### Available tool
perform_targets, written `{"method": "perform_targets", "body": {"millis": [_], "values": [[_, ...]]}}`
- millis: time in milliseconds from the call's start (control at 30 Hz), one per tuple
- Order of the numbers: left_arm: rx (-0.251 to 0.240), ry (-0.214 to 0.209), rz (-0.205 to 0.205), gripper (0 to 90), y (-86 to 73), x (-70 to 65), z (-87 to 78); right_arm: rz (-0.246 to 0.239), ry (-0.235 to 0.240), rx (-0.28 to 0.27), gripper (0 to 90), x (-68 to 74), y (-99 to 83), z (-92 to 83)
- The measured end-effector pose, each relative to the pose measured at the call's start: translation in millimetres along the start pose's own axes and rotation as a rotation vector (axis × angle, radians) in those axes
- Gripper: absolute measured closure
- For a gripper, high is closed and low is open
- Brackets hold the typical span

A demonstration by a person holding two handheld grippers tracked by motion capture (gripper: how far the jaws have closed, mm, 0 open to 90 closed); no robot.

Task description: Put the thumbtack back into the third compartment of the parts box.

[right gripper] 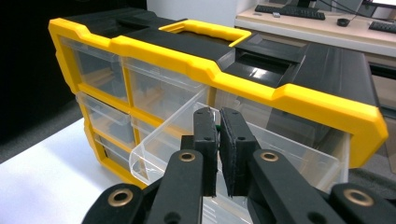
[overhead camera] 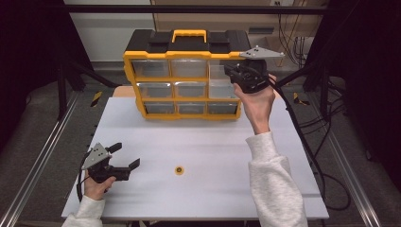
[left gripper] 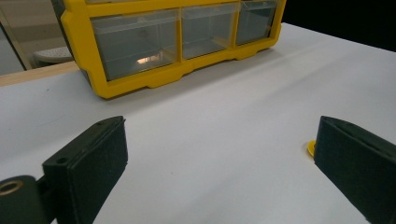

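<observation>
Gripping the front wall of a clear drawer (right gripper: 187, 140), the right gripper (right gripper: 218, 140) holds it drawn out from the top right of the yellow organizer (overhead camera: 187, 71). Low on the table (overhead camera: 213, 156), the left gripper (overhead camera: 124, 158) rests with jaws wide apart, near a small yellow disc (overhead camera: 179, 170).

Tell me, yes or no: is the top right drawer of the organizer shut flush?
No, the clear top right drawer stands pulled out from the yellow organizer, with the right gripper over it.

The person wears a light grey fleecy sweatshirt with ribbed cuffs. Each hand carries a matte black two-jaw gripper, left gripper (overhead camera: 124, 155) and right gripper (overhead camera: 230, 71), topped by a grey three-cornered plate with small dark holes. Brass-coloured screws sit in the jaw links, and a black cable trails away.
</observation>
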State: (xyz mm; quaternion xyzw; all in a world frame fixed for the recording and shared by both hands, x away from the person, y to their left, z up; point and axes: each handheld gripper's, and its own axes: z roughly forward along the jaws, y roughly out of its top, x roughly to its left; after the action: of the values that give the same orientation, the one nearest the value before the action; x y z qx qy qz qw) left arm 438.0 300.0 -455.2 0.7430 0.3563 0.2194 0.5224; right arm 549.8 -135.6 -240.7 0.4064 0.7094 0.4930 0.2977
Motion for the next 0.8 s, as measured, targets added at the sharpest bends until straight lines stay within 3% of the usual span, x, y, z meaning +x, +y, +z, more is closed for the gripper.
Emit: {"method": "perform_targets", "body": {"millis": [800], "values": [[0.000,-0.001,-0.001,3.0,0.1,0.0,0.0,0.026,-0.035,0.114,85.0,-4.6,-7.7,25.0]]}}
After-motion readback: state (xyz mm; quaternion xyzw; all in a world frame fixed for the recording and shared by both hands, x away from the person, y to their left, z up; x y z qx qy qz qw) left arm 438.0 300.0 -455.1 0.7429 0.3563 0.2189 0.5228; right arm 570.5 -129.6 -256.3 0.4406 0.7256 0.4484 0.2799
